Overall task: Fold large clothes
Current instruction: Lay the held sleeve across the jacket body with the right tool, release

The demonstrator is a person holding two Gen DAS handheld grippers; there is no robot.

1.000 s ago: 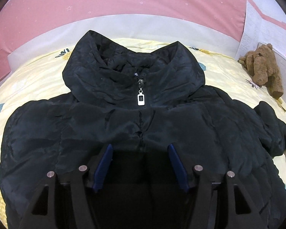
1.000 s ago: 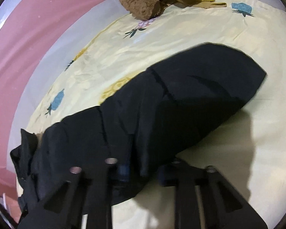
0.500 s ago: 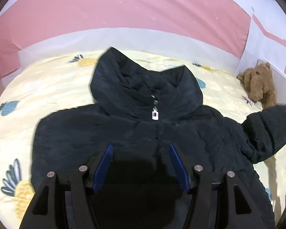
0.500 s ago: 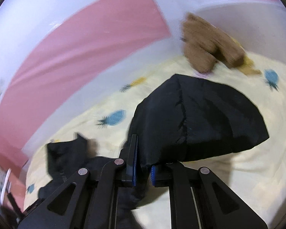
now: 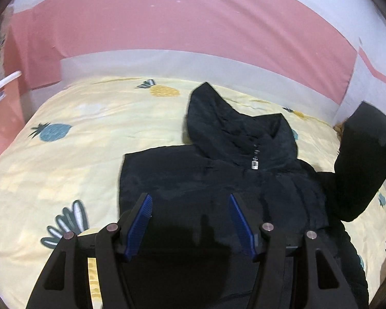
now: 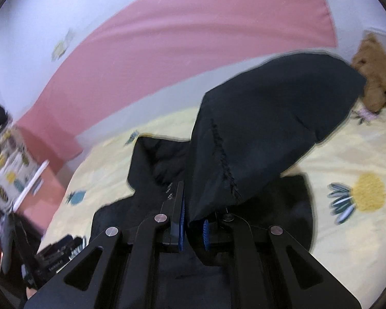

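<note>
Black puffer jacket (image 5: 218, 180) lies front-up on the bed (image 5: 90, 141), zipped to the collar, hood toward the pink wall (image 5: 167, 18). The right gripper (image 6: 193, 228) has its jaws clamped shut on one sleeve (image 6: 270, 128) and holds it up off the sheet, probably so it can be swung across the chest as the first fold. The left gripper (image 5: 190, 219) hovers over the lower front of the jacket with its jaws well apart and nothing pinched between them, seemingly placed to pin or steady the body while the sleeve comes over. A brown teddy bear (image 6: 375, 74) sits at the bed's far corner, clear of the jacket.
</note>
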